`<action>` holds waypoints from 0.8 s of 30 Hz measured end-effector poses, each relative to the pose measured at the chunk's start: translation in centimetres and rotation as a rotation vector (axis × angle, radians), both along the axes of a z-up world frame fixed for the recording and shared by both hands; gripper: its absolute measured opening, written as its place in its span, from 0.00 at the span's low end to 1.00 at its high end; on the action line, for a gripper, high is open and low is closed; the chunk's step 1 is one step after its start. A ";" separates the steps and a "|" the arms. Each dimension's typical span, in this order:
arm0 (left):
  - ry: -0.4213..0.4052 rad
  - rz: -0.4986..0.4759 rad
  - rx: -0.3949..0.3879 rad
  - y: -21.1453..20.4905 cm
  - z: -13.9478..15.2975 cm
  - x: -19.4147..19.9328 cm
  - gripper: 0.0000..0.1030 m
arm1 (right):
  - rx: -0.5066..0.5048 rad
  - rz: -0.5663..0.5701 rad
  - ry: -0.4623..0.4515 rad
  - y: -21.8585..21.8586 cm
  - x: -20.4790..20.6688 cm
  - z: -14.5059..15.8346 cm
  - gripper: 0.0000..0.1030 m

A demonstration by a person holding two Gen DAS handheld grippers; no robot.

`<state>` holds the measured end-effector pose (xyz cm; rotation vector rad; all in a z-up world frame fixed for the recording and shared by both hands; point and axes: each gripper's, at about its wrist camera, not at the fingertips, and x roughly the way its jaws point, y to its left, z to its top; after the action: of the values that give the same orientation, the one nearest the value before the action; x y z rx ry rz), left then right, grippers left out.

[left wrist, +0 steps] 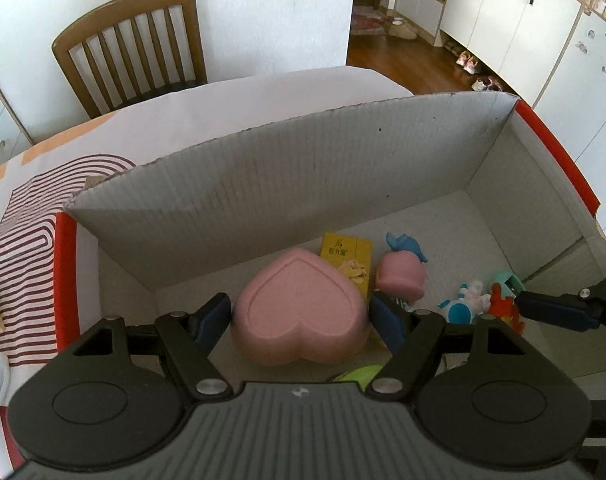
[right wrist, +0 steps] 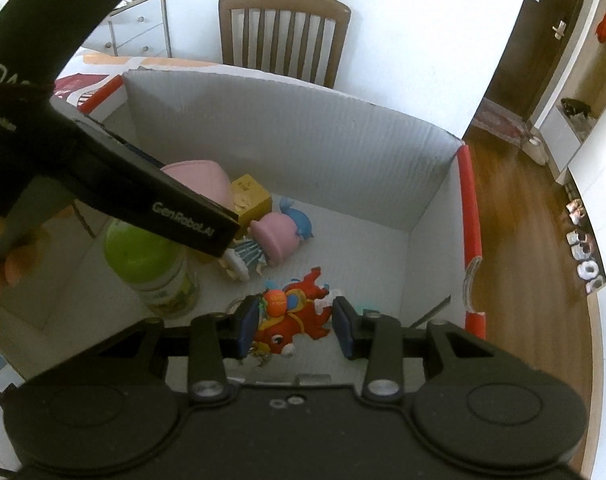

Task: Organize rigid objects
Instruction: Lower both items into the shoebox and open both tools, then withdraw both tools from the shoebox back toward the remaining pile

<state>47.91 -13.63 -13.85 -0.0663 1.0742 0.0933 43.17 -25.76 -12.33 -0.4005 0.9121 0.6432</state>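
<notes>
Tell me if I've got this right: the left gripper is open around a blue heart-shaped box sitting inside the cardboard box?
Nearly right. The heart-shaped box is pink, not blue, as the left wrist view shows. The rest holds: the left gripper is open around it, inside the cardboard box.

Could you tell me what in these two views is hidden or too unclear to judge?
- Right wrist view: the left tool's body covers most of the pink heart box and part of the yellow carton.
- Left wrist view: the green-lidded jar shows only as a sliver behind the left tool.
- Yellow carton's print: too small to read.
- Right tool: contact with the red toy is unclear.
</notes>
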 end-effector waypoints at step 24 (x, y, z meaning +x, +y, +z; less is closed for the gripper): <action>-0.072 0.031 -0.007 -0.6 4.8 -3.6 0.74 | 0.103 -0.036 -0.008 -2.1 -1.6 3.6 0.62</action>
<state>44.31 -14.24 -9.03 -0.0919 1.0020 0.1144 41.57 -27.81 -8.71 -0.2939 0.8726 0.6526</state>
